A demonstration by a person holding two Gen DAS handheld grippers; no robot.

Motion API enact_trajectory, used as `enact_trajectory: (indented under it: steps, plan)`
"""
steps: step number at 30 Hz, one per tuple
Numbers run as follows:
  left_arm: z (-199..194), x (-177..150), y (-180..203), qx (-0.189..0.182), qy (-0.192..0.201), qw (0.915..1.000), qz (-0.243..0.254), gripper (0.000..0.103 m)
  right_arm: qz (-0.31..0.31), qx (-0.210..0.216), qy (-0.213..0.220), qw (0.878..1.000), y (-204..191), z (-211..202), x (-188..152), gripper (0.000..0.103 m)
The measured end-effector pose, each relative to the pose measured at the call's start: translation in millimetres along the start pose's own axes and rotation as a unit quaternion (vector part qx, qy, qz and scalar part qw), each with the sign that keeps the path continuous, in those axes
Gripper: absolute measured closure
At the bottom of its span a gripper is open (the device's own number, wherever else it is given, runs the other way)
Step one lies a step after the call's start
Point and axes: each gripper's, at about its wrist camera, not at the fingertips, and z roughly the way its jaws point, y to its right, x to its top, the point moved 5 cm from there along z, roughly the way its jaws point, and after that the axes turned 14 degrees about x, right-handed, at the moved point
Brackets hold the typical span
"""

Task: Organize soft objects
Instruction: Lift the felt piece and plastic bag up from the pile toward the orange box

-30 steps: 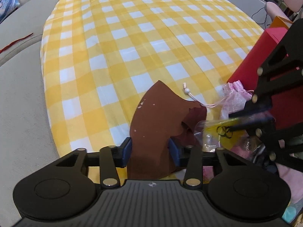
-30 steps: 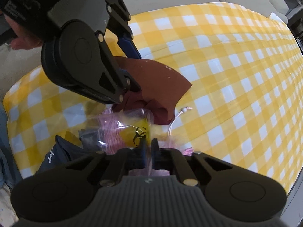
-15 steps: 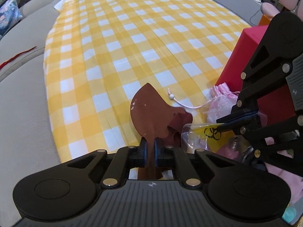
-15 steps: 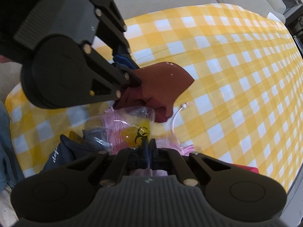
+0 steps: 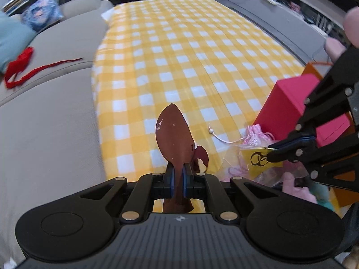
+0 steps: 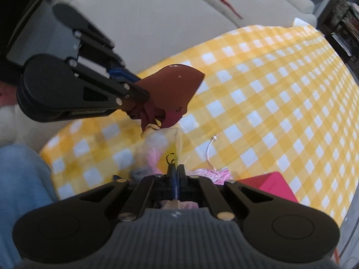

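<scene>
My left gripper (image 5: 177, 174) is shut on a brown cloth piece (image 5: 174, 136) and holds it lifted above the yellow checked cloth (image 5: 179, 56). The brown piece also shows in the right wrist view (image 6: 172, 89), pinched in the left gripper (image 6: 136, 94). My right gripper (image 6: 176, 174) is shut on a clear plastic bag with a yellow biohazard mark (image 6: 161, 143); the bag (image 5: 255, 157) hangs from the right gripper (image 5: 271, 150) at the right of the left wrist view. The bag holds pink and grey soft items.
A pink box (image 5: 300, 107) and an orange bag (image 5: 318, 69) stand at the right. A pink drawstring pouch (image 5: 258, 134) with a white cord lies next to the box. A red ribbon (image 5: 24, 67) lies on the grey sofa (image 5: 49, 123). Blue fabric (image 6: 22, 183) is at the left.
The left gripper closed on the brown cloth piece and lifted it off the checked cloth. The right gripper raised the plastic bag. Both views have risen and tilted.
</scene>
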Motion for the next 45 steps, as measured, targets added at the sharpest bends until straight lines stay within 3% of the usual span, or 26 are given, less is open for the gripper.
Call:
enact_trajectory:
  steps: [13, 27, 36, 45]
  plan:
    - [-78, -35, 9, 0.016, 0.033, 0.996, -0.082, 0.095, 0.095, -0.026, 0.11, 0.989, -44, -38, -52, 0.103]
    - [-130, -81, 46, 0.006, 0.047, 0.9917, -0.12, 0.095, 0.147, -0.067, 0.175, 0.971, -73, -76, -113, 0.103]
    - [-153, -98, 82, -0.021, 0.047, 0.9923, -0.113, 0.095, 0.187, -0.079, 0.2, 0.959, -78, -96, -152, 0.103]
    - [-168, -97, 108, -0.018, 0.051, 0.9941, -0.094, 0.095, 0.226, -0.087, 0.229, 0.943, -69, -119, -184, 0.103]
